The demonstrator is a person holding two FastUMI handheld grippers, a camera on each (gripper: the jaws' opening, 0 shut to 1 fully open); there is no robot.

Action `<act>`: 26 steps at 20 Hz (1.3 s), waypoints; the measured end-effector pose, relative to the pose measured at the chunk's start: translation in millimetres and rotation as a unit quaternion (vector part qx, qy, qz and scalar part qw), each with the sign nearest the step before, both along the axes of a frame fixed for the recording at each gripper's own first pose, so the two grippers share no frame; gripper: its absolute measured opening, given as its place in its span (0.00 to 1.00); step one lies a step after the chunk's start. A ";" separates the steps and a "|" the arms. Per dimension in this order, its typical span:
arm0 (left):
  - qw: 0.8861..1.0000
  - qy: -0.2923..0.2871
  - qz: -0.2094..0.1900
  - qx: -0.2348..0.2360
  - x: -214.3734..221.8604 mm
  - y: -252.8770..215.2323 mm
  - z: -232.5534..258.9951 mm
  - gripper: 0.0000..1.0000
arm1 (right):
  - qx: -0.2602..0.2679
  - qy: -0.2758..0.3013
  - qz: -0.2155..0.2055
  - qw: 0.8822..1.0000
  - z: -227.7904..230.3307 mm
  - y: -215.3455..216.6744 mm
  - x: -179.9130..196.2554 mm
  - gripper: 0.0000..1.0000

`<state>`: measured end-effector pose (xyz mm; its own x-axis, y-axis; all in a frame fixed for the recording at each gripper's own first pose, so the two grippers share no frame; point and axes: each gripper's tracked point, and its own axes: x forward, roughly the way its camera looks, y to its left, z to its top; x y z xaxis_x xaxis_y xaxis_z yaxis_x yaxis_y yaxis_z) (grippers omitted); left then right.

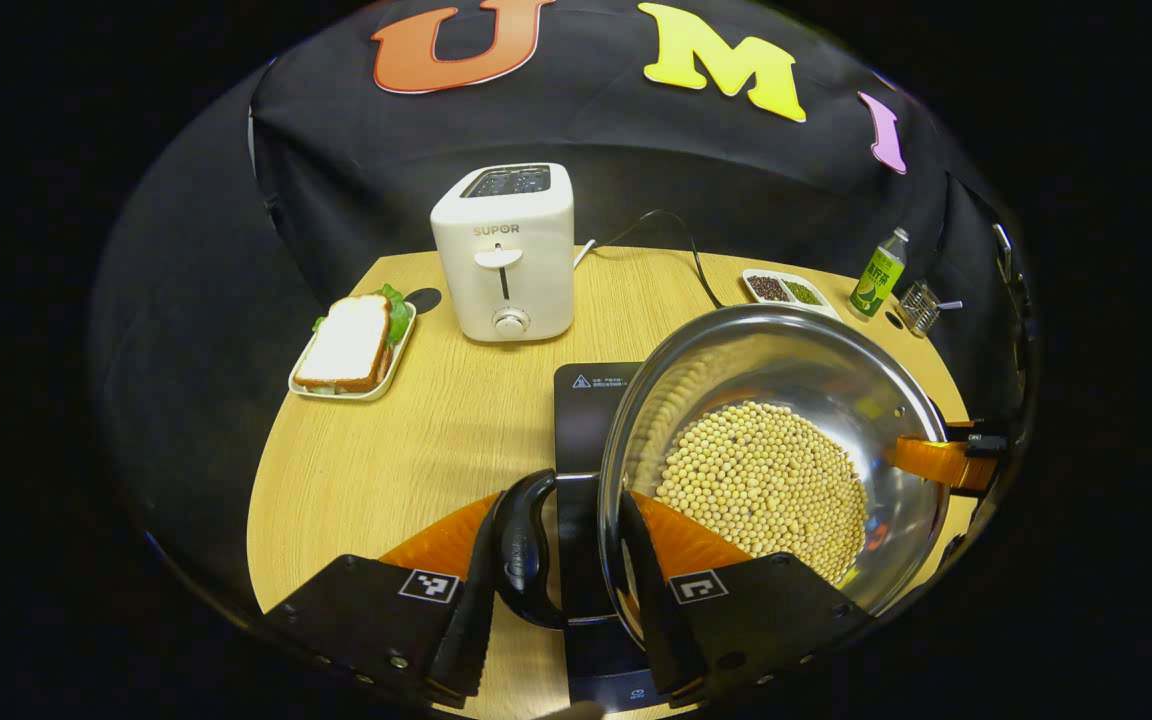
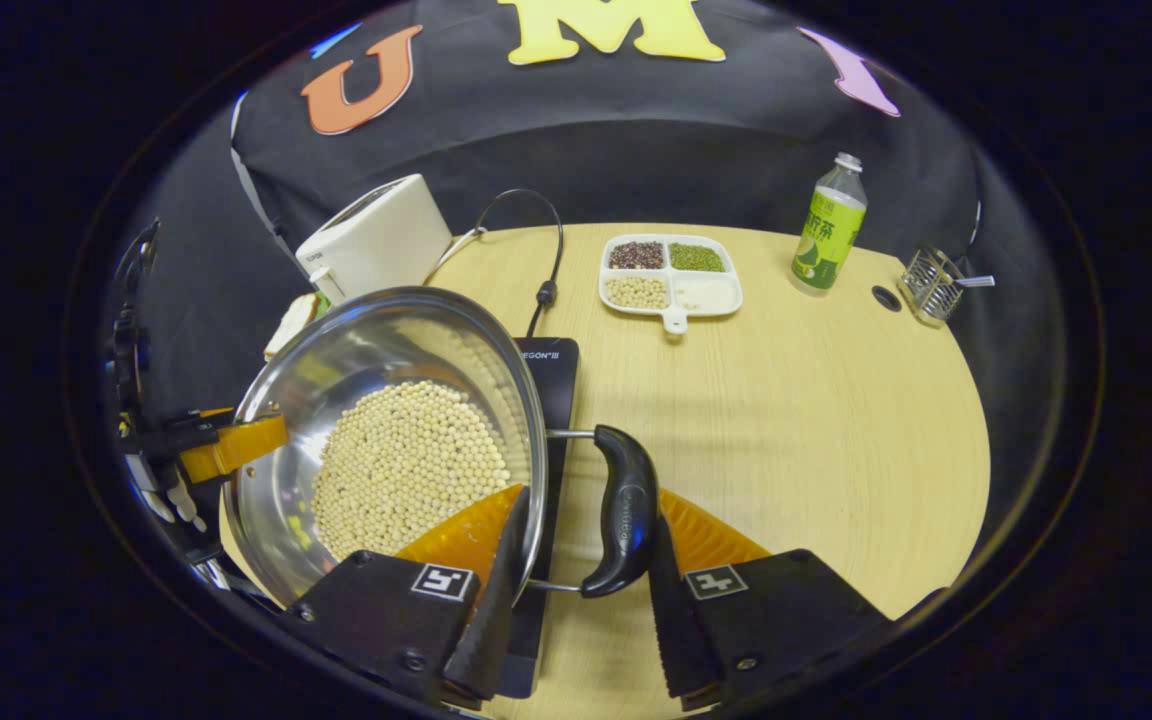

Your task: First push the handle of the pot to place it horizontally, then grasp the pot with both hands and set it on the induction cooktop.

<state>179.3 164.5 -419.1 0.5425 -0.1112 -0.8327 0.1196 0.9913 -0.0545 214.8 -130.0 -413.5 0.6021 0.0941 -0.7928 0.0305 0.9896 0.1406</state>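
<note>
Left gripper view is showing each hand-held gripper (image 1: 556,590) pinching a pot (image 1: 776,460) handle at six o'clock, so lowering levelly onto the induction cooktop (image 1: 586,410) is looking wise.

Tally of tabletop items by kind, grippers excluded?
Cookware: 1, pot
Appliances: 2, cooktop, toaster
Food dishes: 2, sandwich plate, divided tray
Bottles: 1, green bottle
Wire racks: 1, wire rack
Total: 7
</note>
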 end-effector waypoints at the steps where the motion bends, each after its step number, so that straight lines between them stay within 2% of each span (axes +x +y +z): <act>1: 1.000 -0.001 -0.001 -0.002 -0.5 -0.5 1.1 0.71 | 0.002 -0.005 -0.001 1.000 1.0 0.2 1.1 0.63; 2: 1.000 -0.001 -0.002 -0.007 -2.1 -0.3 2.3 0.62 | -0.003 -0.009 -0.007 1.000 0.8 -3.3 2.0 0.64; 3: 1.000 0.000 0.000 -0.012 -3.9 0.7 1.5 0.62 | -0.010 -0.019 -0.009 1.000 3.1 -6.1 4.1 0.65; 4: 1.000 -0.002 0.006 -0.011 -6.6 4.9 4.2 0.72 | -0.018 -0.031 -0.009 0.999 5.7 -8.4 6.9 0.75; 5: 1.000 -0.016 0.014 -0.006 -5.1 8.9 10.4 0.66 | -0.026 -0.044 -0.007 0.999 11.3 -10.4 8.6 0.75; 7: 0.999 -0.046 0.024 0.011 -1.5 17.7 25.7 0.72 | -0.040 -0.064 -0.001 0.997 21.1 -12.4 8.0 0.78; 8: 0.998 -0.059 0.026 0.021 -1.6 21.7 33.6 0.87 | -0.045 -0.072 0.004 0.996 25.8 -13.3 6.8 0.78; 9: 0.997 -0.070 0.028 0.031 -1.5 25.6 40.7 0.94 | -0.051 -0.082 0.007 0.995 32.9 -14.7 5.4 0.79; 10: 0.995 -0.084 0.032 0.041 -0.4 28.9 48.5 0.96 | -0.058 -0.093 0.010 0.994 38.7 -15.8 4.1 0.79; 13: 0.991 -0.115 0.033 0.055 -5.2 30.6 72.7 0.96 | -0.072 -0.118 0.026 0.990 58.0 -17.2 -2.9 0.82; 16: 0.987 -0.142 0.032 0.063 -8.2 25.3 95.1 0.96 | -0.083 -0.138 0.035 0.986 76.2 -20.2 -12.4 0.79; 17: 0.987 -0.148 0.029 0.063 -11.7 22.1 102.8 0.96 | -0.084 -0.143 0.038 0.985 81.2 -19.9 -16.3 0.82; 21: 0.980 -0.186 0.023 0.065 -22.5 9.4 135.3 0.96 | -0.080 -0.165 0.038 0.982 103.9 -23.9 -32.6 0.79; 22: 0.979 -0.194 0.024 0.062 -26.1 5.8 142.9 0.96 | -0.084 -0.172 0.038 0.981 110.3 -26.7 -36.9 0.82; 23: 0.978 -0.199 0.024 0.058 -28.8 0.3 149.3 0.96 | -0.089 -0.178 0.037 0.979 117.6 -29.8 -41.9 0.79; 26: 0.973 -0.221 0.024 0.061 -34.8 -8.6 171.6 0.96 | -0.093 -0.188 0.033 0.977 133.0 -39.1 -55.9 0.82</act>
